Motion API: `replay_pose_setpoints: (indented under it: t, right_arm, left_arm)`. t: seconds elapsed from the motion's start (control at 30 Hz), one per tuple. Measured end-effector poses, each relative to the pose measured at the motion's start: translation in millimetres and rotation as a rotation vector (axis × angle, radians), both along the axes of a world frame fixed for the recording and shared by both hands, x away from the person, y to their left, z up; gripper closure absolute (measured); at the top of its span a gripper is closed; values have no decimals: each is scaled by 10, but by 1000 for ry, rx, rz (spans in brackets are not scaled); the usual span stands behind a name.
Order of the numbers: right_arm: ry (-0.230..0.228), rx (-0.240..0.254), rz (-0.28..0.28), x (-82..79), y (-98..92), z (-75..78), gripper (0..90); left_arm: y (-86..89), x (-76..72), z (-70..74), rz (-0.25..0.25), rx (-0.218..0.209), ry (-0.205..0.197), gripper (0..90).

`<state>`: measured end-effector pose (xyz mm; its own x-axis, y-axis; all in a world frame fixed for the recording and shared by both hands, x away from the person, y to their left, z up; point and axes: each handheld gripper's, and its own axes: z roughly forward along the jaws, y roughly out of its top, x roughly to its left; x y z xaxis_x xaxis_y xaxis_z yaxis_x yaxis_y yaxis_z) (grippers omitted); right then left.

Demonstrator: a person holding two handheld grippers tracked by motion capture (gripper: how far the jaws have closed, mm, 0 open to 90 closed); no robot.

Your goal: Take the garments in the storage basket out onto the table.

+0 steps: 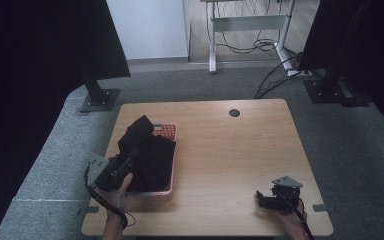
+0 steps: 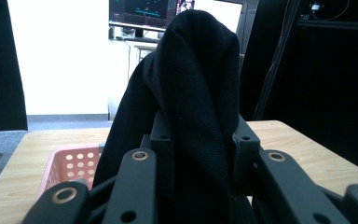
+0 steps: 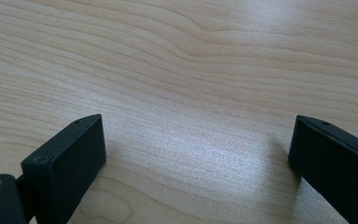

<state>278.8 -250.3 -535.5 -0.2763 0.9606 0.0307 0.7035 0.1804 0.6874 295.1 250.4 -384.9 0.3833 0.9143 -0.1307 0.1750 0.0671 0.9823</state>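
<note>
A black cloth (image 1: 147,150) lies heaped in a pink perforated basket (image 1: 167,131) at the table's left. My left gripper (image 1: 125,162) is shut on a fold of this cloth at the basket's near left side. In the left gripper view the black cloth (image 2: 196,93) rises in a tall fold from between the jaws, with the pink basket (image 2: 72,165) behind on the left. My right gripper (image 1: 262,197) rests open near the table's front right edge. In the right gripper view the right gripper (image 3: 196,154) has its jaws wide apart over bare wood, with nothing between them.
The wooden table (image 1: 230,150) has a round black cable hole (image 1: 234,112) near its far edge. Black stand bases (image 1: 99,100) sit on the grey floor beyond the table's corners. A desk frame with cables (image 1: 250,30) stands at the back.
</note>
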Motion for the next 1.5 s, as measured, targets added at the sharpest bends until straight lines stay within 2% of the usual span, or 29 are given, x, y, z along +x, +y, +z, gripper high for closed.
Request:
replay_pose_setpoints:
  t: [0.6,1.5]
  right_arm:
    - [-1,0,-1,-1,0,0,36]
    - [-1,0,0,-2,0,0,37]
  left_arm:
    - [-61,16,163,-19,0,-23,688]
    - [-180,51,267,-41,-3,-37,688]
